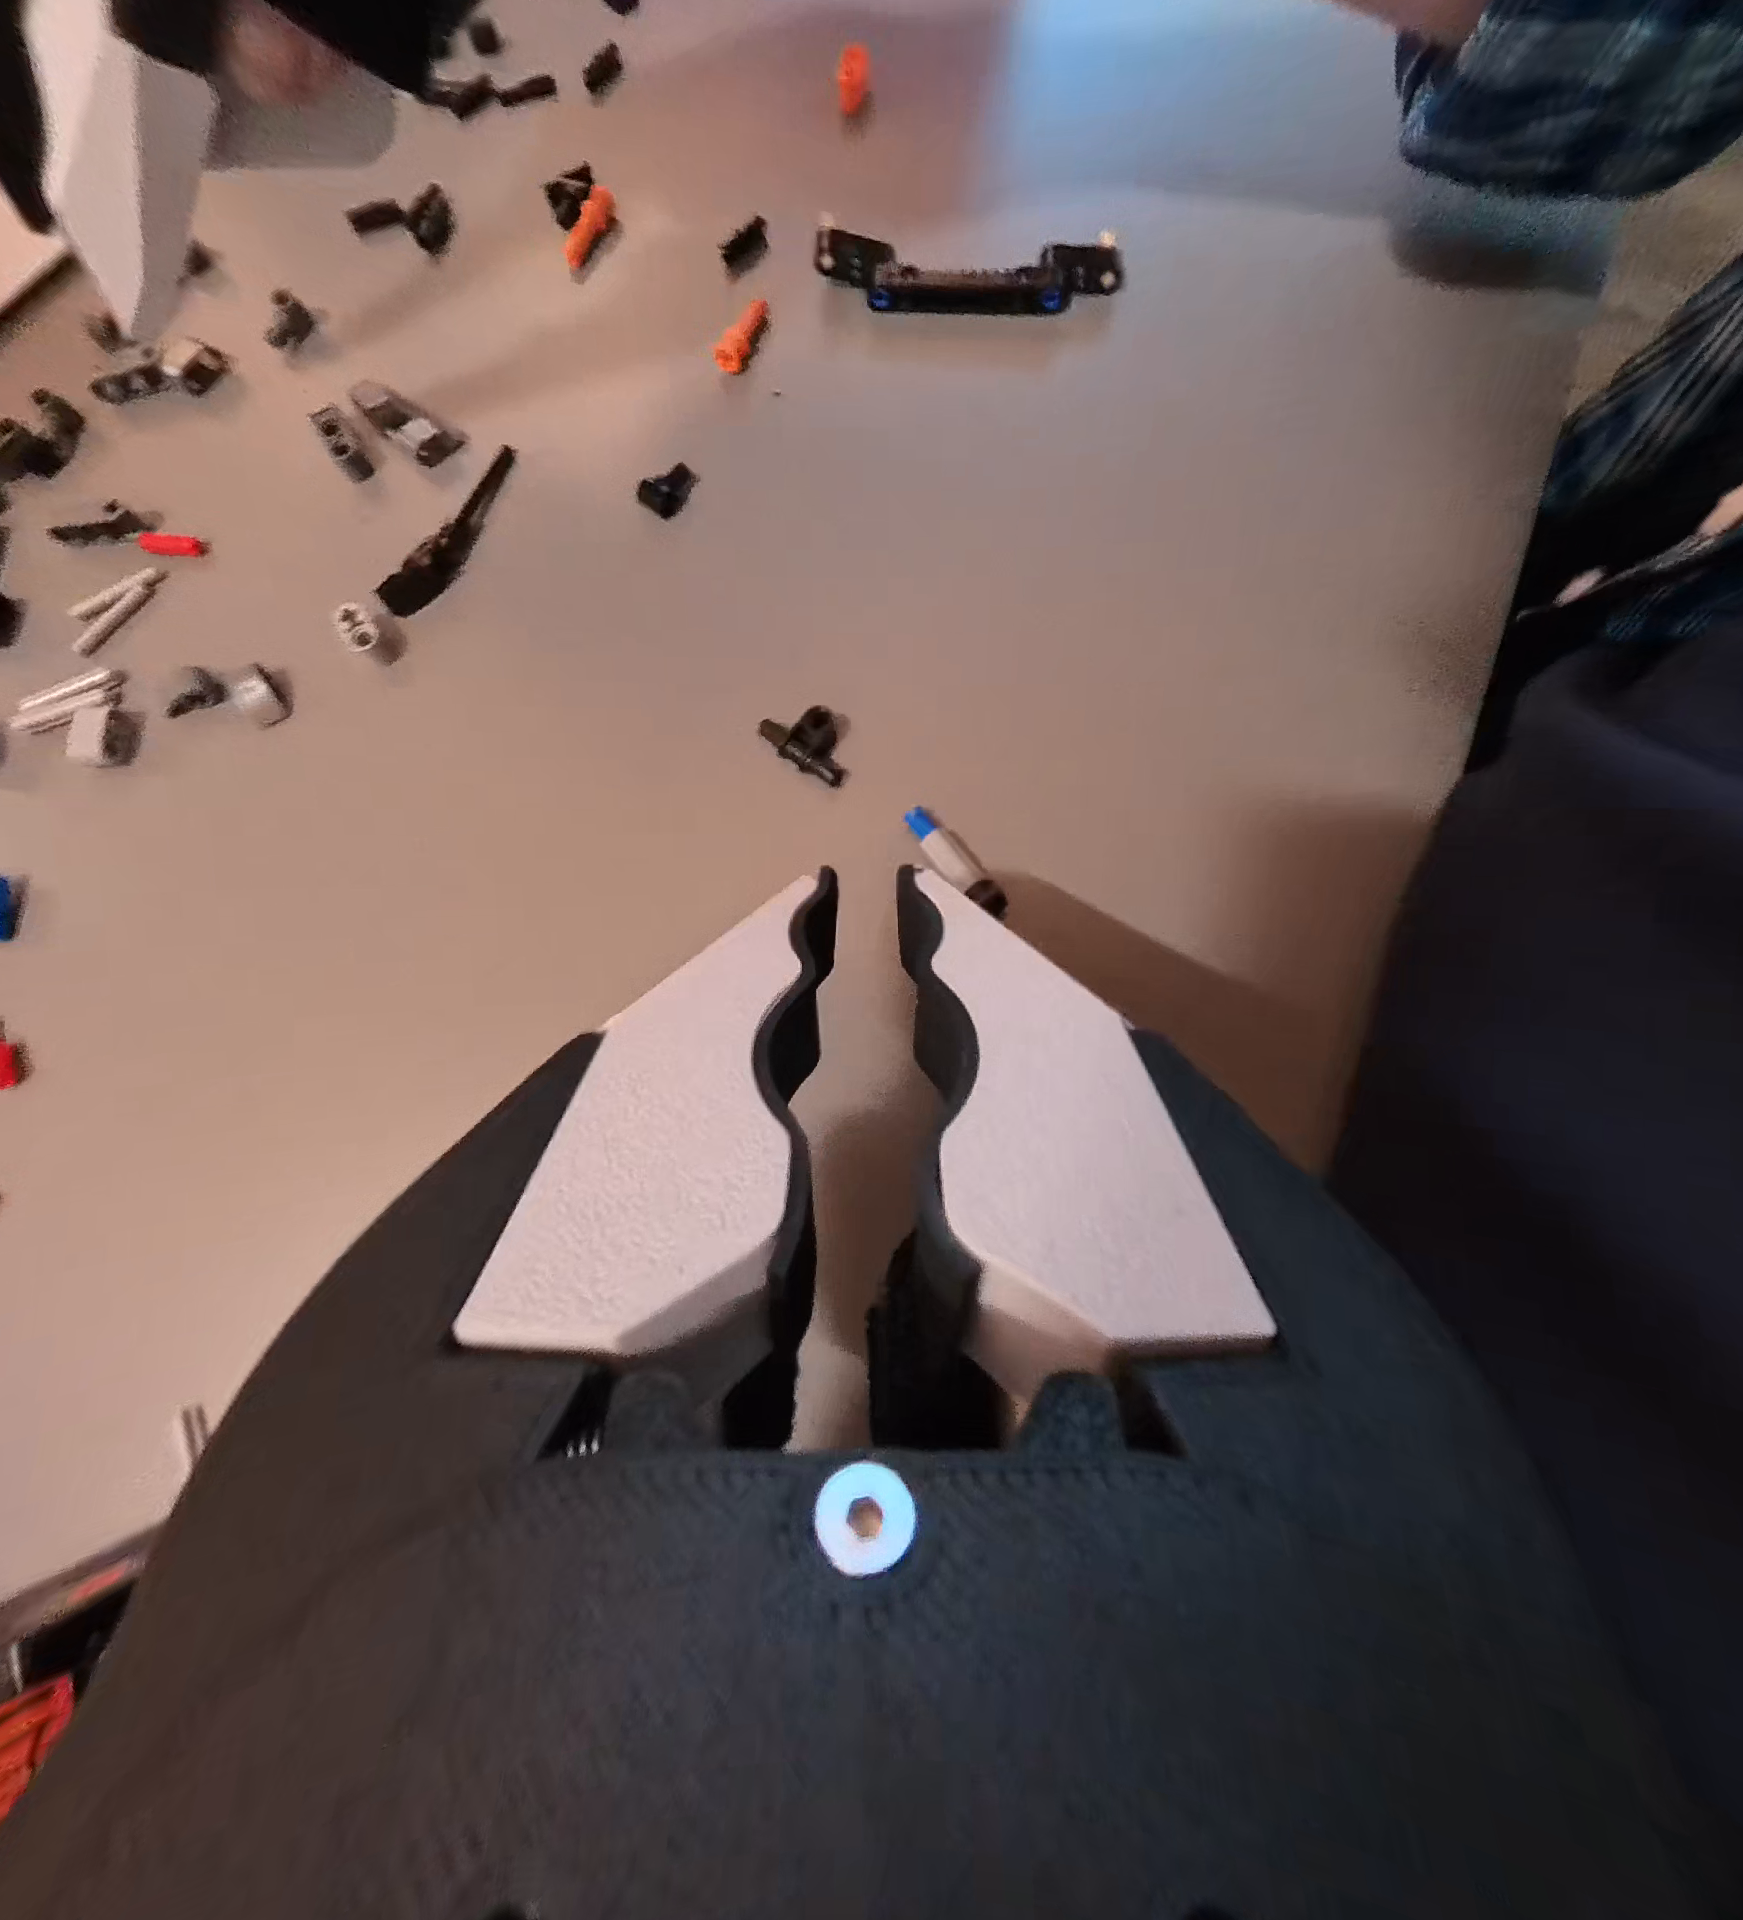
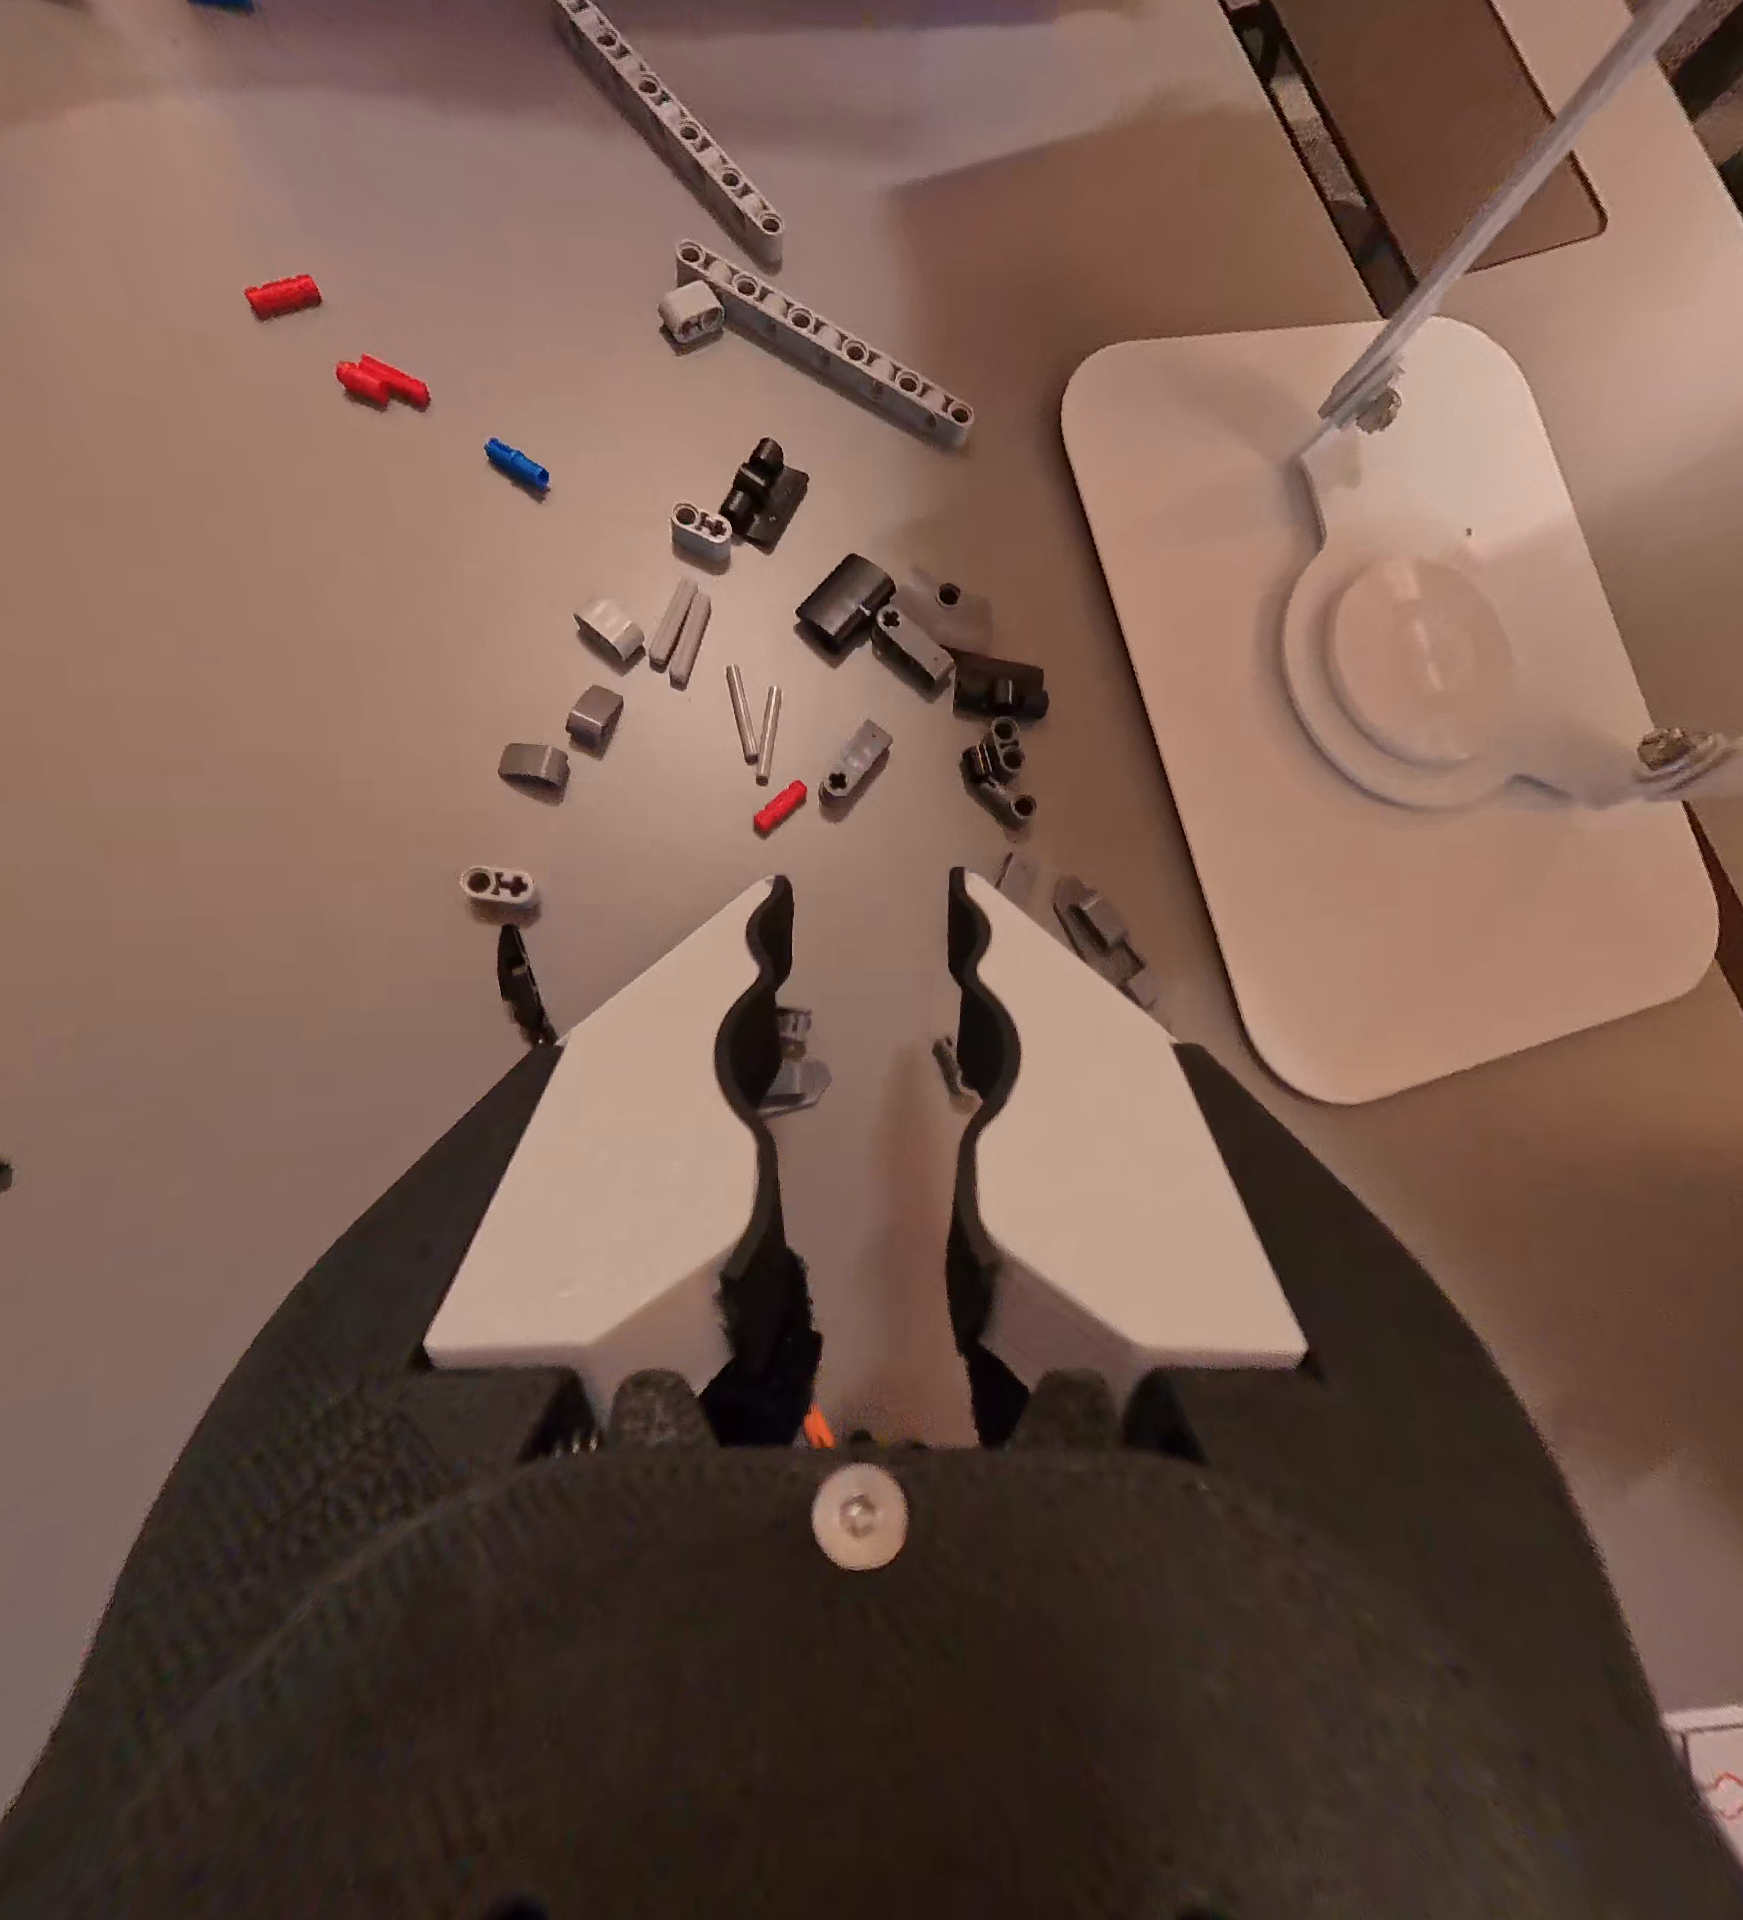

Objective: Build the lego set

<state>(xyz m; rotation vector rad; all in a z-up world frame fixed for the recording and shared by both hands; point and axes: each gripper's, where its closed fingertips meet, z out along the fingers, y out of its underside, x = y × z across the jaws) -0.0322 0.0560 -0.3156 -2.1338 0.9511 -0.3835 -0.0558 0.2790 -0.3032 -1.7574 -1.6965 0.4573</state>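
Note:
In the left wrist view my left gripper [image 1: 867, 883] hovers over the table with its jaws a narrow gap apart and nothing between them. A small blue, white and black pin piece [image 1: 950, 857] lies just beside its right fingertip, and a black connector [image 1: 805, 743] lies just ahead. A black assembled part with blue pins [image 1: 966, 275] lies farther off, with orange pins [image 1: 742, 338] near it. My right gripper [image 2: 869, 883] is open and empty above a heap of small grey and black pieces [image 2: 867, 623]. A red pin [image 2: 780, 807] lies just ahead of its tips.
Two long grey beams [image 2: 825, 348] lie beyond the heap, with red pins [image 2: 384, 382] and a blue pin [image 2: 517, 464] to the left. A white stand base [image 2: 1386, 707] sits at the right. A person's plaid sleeve [image 1: 1677, 104] and dark clothing [image 1: 1625, 1039] edge the table. The grippers' ends are close to 25 cm from one another. The red pin [image 2: 780, 807] is about 5 cm from my right fingertips. The left camera catches it too, in the left wrist view [image 1: 172, 540].

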